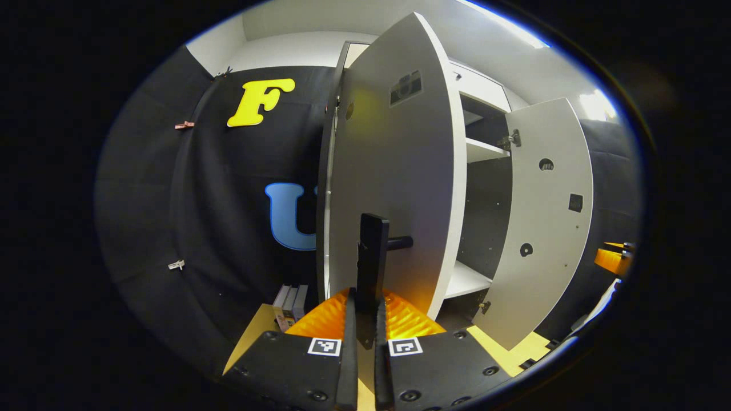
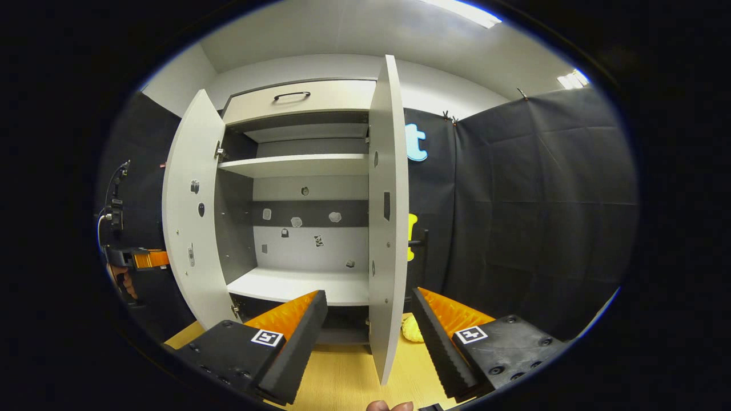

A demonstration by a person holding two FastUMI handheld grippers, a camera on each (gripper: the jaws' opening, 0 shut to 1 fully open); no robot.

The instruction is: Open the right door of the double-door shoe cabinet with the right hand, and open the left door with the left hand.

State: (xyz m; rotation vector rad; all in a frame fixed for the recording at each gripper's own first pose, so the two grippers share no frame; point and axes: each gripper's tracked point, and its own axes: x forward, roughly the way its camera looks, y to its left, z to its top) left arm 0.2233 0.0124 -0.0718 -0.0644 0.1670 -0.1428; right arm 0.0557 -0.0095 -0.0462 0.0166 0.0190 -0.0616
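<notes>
Both doors of the shoe cabinet (image 2: 297, 171) stand open, exposing its pale shelves and a top drawer with a dark handle. In the left gripper view, the left tongs (image 1: 365, 319) are drawn narrow, and both fingers press on the dark vertical handle (image 1: 371, 268) of the left door (image 1: 394, 171), which is swung outward toward the camera. The right door (image 1: 548, 217) stands open farther to the right in that view, its inner face showing hinge holes. In the right gripper view, the right tongs (image 2: 368, 337) are spread wide and grip nothing; the edge of the right door (image 2: 388, 217) stands between the two fingers, touching neither. The left door (image 2: 191, 217) is swung out at the far side of the cabinet, and the left tongs (image 2: 137, 258) appear just beside its outer face. The cabinet stands on a light wooden floor (image 2: 342, 377).
</notes>
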